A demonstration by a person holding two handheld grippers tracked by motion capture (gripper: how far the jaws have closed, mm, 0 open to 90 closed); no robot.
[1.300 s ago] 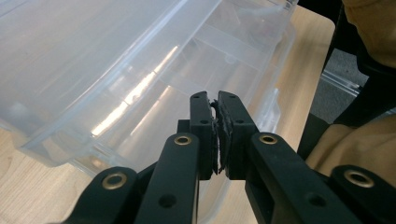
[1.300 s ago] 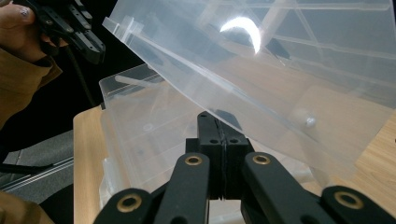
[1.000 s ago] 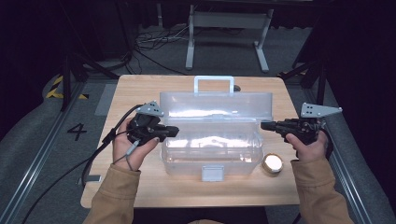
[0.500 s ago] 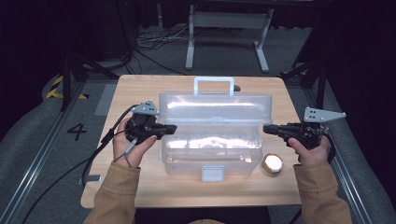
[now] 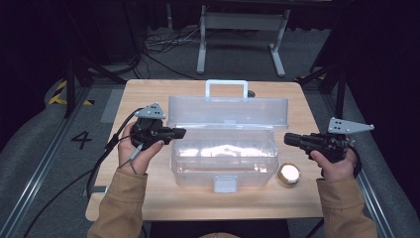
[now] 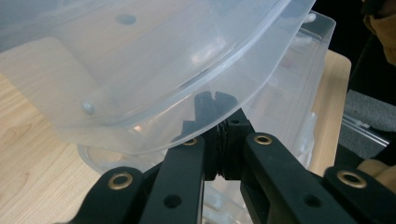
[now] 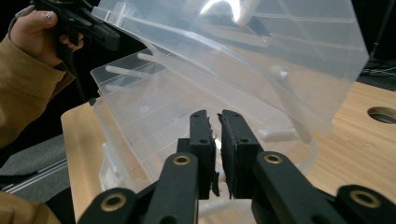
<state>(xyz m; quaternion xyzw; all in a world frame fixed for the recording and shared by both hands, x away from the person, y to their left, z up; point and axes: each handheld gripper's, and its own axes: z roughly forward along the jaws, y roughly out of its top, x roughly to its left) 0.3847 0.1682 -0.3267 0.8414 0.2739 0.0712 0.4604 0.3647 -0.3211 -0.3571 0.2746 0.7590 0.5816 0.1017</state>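
A pale wooden table carries a large clear plastic storage box at its middle. The box's clear hinged lid, with a moulded handle on top, stands raised toward the far side, so the opening appears well under way; whether it will be swung fully back cannot be judged.

The person's left gripper, black with a grey plate, sits at the left end of the lid. In the left gripper view its jaws are closed together and their tips tuck under the lid rim; whether they pinch the rim or merely prop it cannot be told. The right gripper hovers just right of the box, apart from it, jaws nearly closed with a thin gap, holding nothing.

A small round gold-coloured tin lies on the table near the box's near right corner.

The right gripper view shows the lid's tilt from the side and the ribbed dividers inside the box, which the high view blurs.
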